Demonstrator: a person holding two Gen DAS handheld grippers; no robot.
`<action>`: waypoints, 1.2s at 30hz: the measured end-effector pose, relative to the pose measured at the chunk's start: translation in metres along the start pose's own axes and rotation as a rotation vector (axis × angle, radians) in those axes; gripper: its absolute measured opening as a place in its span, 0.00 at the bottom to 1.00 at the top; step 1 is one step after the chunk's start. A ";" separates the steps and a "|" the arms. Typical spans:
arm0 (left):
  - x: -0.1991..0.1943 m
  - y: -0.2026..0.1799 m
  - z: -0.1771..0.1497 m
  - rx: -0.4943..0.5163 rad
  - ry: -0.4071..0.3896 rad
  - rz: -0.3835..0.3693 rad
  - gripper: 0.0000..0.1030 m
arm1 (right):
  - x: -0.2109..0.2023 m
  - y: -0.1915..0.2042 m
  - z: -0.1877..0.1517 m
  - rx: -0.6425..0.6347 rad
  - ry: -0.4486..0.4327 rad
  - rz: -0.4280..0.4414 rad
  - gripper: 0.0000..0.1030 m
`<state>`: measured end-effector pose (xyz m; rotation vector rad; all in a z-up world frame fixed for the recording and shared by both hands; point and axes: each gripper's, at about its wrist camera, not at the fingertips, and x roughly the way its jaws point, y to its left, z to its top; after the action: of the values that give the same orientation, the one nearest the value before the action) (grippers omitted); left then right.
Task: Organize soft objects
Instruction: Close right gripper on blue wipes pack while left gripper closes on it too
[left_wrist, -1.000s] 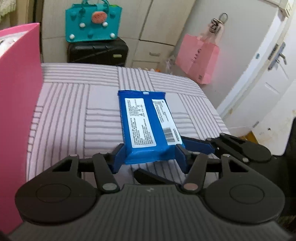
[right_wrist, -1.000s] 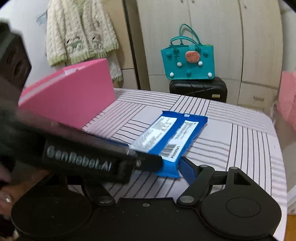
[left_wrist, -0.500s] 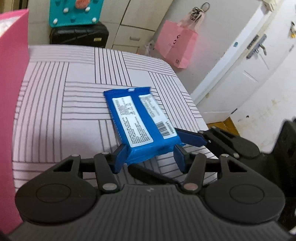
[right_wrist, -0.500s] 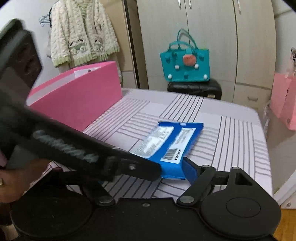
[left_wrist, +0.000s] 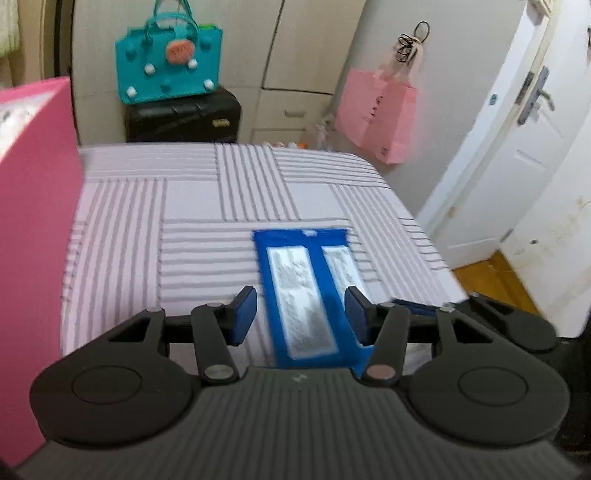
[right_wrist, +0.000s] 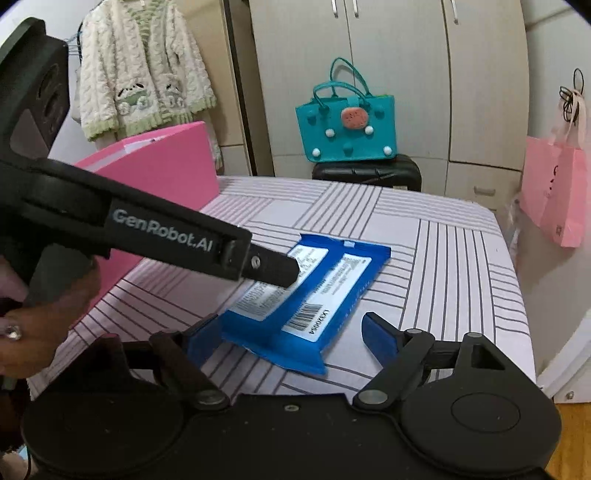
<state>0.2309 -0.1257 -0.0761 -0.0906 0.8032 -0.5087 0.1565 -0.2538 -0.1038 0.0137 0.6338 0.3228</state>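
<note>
Left wrist view: your left tongs (left_wrist: 301, 317) hang over the near end of the blue pack (left_wrist: 306, 291), which lies flat on the striped table (left_wrist: 184, 221). Their jaws are closing with the pack between them; the right pad (left_wrist: 356, 319) sits at the pack's edge, while the left pad (left_wrist: 243, 314) stands apart from it with table showing between, so nothing is gripped. The pack's long axis runs straight away from you, its labelled face up and its far short end toward the suitcase (left_wrist: 183, 116). A pink box (left_wrist: 35, 221) stands along the table's left side. This view is blurred, so the print cannot be read.

Right wrist view: your right tongs (right_wrist: 291, 338) are spread wide, with one pad on either side of the pack's (right_wrist: 314, 288) near end and neither touching it. Here the long axis runs diagonally, from lower left up to upper right, barcode toward you. The left tongs (right_wrist: 273, 271) reach in from the left over the pack's left half, held by a hand (right_wrist: 40, 328). The box (right_wrist: 159, 177) stands behind it, just beside the pack's side of the table (right_wrist: 443, 258).
</note>
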 end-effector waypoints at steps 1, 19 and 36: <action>0.002 0.000 0.001 0.008 -0.006 0.016 0.48 | 0.002 0.000 0.000 -0.002 0.004 -0.002 0.84; 0.023 0.013 -0.001 -0.040 0.030 -0.051 0.38 | 0.018 0.009 0.004 -0.015 0.022 0.026 0.87; 0.003 0.001 -0.012 -0.033 0.058 -0.114 0.36 | -0.002 0.032 -0.001 -0.028 -0.018 -0.127 0.62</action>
<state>0.2245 -0.1247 -0.0867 -0.1535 0.8672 -0.6078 0.1452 -0.2237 -0.1000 -0.0502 0.6091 0.2088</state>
